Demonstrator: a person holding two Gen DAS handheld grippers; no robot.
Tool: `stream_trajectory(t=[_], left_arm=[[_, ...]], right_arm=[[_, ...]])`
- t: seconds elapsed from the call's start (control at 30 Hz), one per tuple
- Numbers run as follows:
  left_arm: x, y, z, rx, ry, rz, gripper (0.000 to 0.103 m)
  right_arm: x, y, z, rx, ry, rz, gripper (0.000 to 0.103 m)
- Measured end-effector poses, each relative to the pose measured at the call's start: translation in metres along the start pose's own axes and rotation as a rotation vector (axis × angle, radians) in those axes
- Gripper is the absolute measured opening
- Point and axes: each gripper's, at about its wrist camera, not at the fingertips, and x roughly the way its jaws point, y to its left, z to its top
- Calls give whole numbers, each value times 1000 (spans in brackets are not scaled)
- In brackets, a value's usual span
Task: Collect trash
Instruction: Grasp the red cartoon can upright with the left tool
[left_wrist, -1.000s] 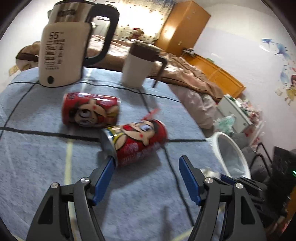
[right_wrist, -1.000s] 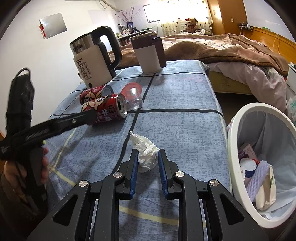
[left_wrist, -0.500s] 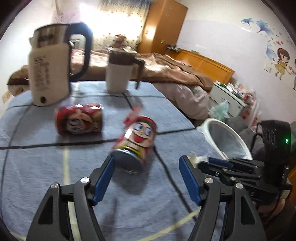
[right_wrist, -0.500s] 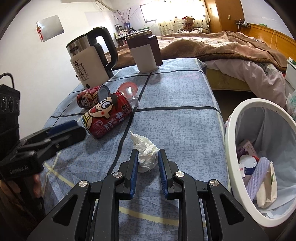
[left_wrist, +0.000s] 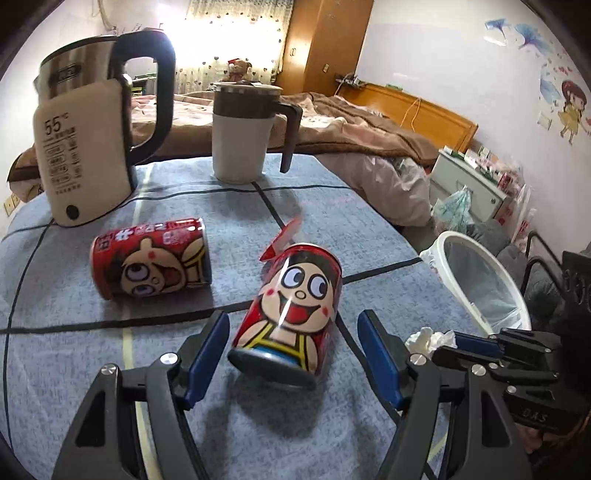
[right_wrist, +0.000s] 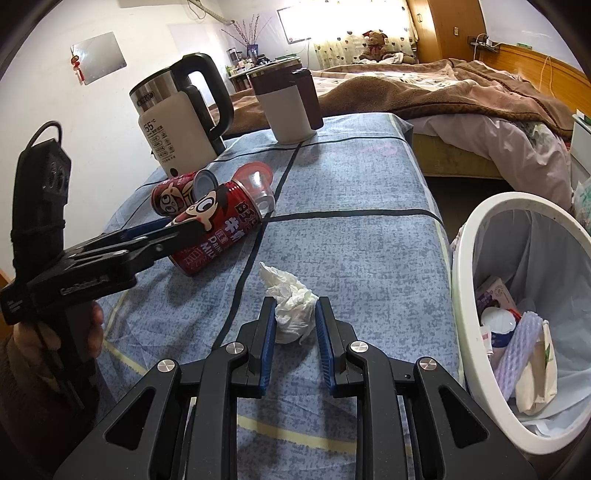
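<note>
The nearer can lay on its side at lower centre of the left wrist view, base toward the camera, between the blue fingers of the left claw. The claw stood spread wide, its pads apart from the metal on both sides. By its look the can was thin-walled, smooth and probably light and empty: likely to roll or skid on the blue table cloth, and to dent if pinched hard. A hold across the middle of the barrel, square to its axis, seemed safest. It was red, printed with a grinning wide-eyed cartoon face, its peeled lid sticking up at the far end. A second can like it lay at centre left.

In the right wrist view, the right claw was clenched on a crumpled white tissue at lower centre: soft, near weightless, no risk of slipping. The white bin waited at the right edge, already holding rubbish.
</note>
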Motion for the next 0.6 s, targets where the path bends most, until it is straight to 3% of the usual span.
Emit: stream_trajectory(t=[0.47,0.6], left_arm=[[24,-5,4,-4,69,38,74],[26,-4,5,-15,70,44,65]], right_arm=[[0,-2,2,5,-2,13,22],[1,-3,2,8,-1,16,22]])
